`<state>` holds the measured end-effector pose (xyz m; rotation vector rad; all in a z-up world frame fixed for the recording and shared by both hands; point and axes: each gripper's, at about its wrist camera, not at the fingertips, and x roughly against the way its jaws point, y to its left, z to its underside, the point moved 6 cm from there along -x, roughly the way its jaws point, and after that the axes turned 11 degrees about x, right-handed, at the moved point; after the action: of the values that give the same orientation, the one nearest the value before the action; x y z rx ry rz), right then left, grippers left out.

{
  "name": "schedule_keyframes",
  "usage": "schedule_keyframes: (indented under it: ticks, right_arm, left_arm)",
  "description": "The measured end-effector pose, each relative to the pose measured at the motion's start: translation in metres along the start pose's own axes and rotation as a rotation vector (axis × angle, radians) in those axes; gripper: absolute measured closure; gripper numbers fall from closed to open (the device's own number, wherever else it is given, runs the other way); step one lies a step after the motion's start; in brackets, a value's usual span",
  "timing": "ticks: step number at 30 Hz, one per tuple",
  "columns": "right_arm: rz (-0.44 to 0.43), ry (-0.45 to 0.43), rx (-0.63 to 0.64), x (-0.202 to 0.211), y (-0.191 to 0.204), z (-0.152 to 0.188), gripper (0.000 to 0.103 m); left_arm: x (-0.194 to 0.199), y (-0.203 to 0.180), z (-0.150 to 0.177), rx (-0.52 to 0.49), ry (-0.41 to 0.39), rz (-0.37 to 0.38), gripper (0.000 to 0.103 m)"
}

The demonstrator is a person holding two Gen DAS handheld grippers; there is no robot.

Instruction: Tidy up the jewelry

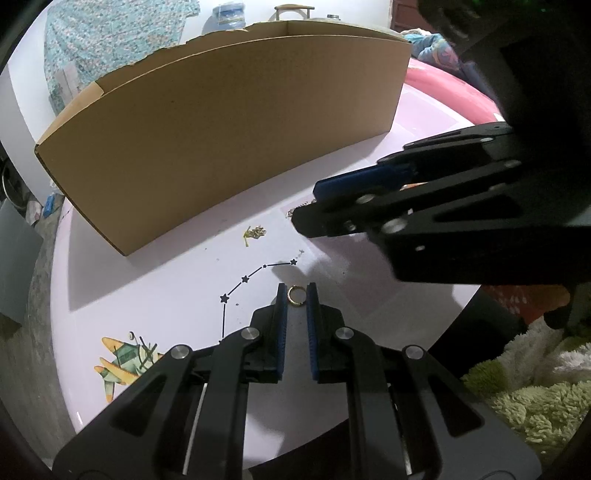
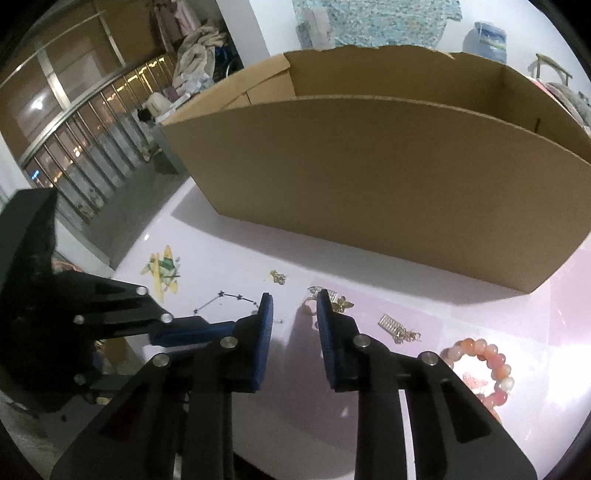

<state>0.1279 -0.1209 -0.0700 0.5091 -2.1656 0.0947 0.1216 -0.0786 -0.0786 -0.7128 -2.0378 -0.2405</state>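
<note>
Ring (image 1: 295, 295) sits between left gripper (image 1: 296, 291) tips, seemingly ungripped.

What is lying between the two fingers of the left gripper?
In the left wrist view, a small gold ring lies on the white table between the fingertips of the left gripper. The jaws stand slightly apart around it.

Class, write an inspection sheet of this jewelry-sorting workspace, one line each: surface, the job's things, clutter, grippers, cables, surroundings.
Surface: pale pink table with airplane and star-line stickers.
Job's things: gold ring between the left gripper's fingertips, touching unclear; small gold piece lying apart; butterfly charm, gold earring and pink bead bracelet on the table; open cardboard box behind them.
Clutter: nothing seen.
Grippers: left gripper narrowly open around the ring; right gripper open, holding nothing.
Cables: nothing seen.
Surroundings: water jug, floral cloth, green fluffy rug.
</note>
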Motion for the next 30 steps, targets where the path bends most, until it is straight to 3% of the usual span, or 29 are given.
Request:
schedule_keyframes:
  ticks: [20,30]
  right_arm:
    - [0.084,0.071,0.141,-0.007,0.008,0.001,0.088]
    - [0.079,0.113,0.024,0.013,-0.024,0.021,0.088]
  left_arm:
    - [0.003,0.002,-0.001,0.008,0.002,0.016,0.094]
    - [0.004,0.0,-0.002,0.014,0.0,0.026,0.094]
